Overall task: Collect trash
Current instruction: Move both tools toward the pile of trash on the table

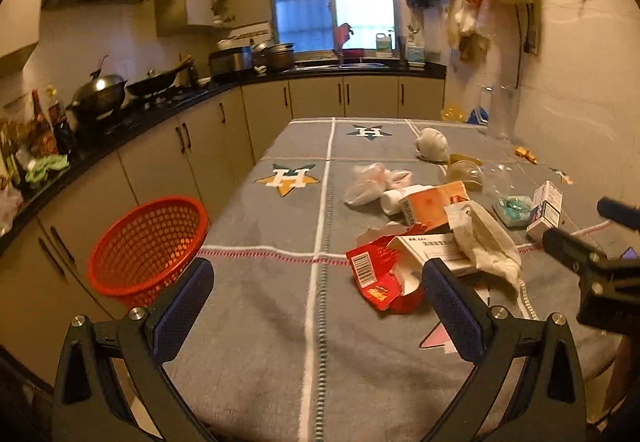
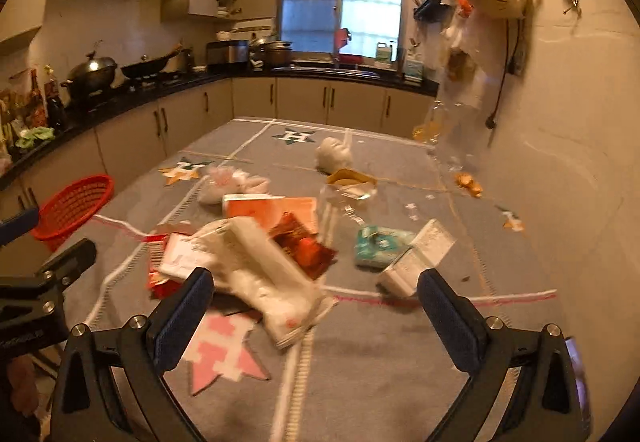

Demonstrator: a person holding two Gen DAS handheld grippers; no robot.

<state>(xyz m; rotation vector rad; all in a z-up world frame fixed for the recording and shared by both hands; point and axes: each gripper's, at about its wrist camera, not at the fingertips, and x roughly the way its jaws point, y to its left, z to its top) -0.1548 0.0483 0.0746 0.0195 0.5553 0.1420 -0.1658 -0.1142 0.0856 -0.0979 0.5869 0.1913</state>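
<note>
Both tongs wide open, empty: left tongs [image 1: 318,306] hover over the bench [image 1: 256,322] near the torn red box [image 1: 374,274], right tongs [image 2: 316,306] over the white wrapper [image 2: 272,282]. Trash sits piled mid-bench; red basket [image 1: 146,242] at the left edge, well apart. Risks: overlapping pieces drag neighbours off, thin wrapper slips, basket looks tilted and could tip.

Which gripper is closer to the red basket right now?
Left. The left gripper sits just beside the red basket, which is at the table's left edge by its left finger. The right gripper is over the trash pile, further right.
</note>
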